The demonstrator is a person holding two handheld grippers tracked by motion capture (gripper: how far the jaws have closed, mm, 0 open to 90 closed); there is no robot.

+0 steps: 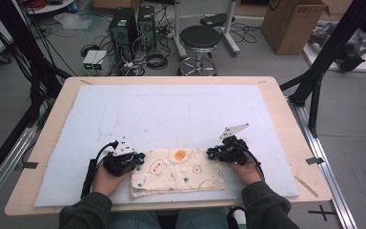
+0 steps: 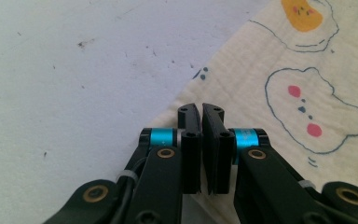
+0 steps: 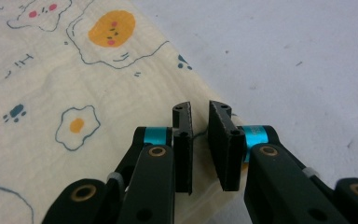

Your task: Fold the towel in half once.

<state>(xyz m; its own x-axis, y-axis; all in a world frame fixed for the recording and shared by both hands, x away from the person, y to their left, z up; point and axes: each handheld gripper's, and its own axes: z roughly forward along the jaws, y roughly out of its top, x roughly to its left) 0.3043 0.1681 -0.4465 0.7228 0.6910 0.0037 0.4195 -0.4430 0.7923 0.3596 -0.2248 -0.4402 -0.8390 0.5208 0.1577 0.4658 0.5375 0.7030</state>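
Two tongs are working a folded cream cloth (image 1: 178,172) (printed with fried eggs and bears) that is lying on the white mat (image 1: 162,114) near the counter's near edge. Left tongs (image 2: 200,140) are sitting pinched together at the cloth's left edge; right tongs (image 3: 204,140) are standing nearly together at its right edge, cloth edge passing between them.

Wooden table (image 1: 286,124) with a pale blue foam mat (image 1: 171,114) covering most of its top, leaving bare wood along every edge. On the mat, at its near edge and about midway along it, lies a folded cream cloth (image 1: 178,174) printed with egg and animal figures. Small dark specks mark the mat beyond the cloth.
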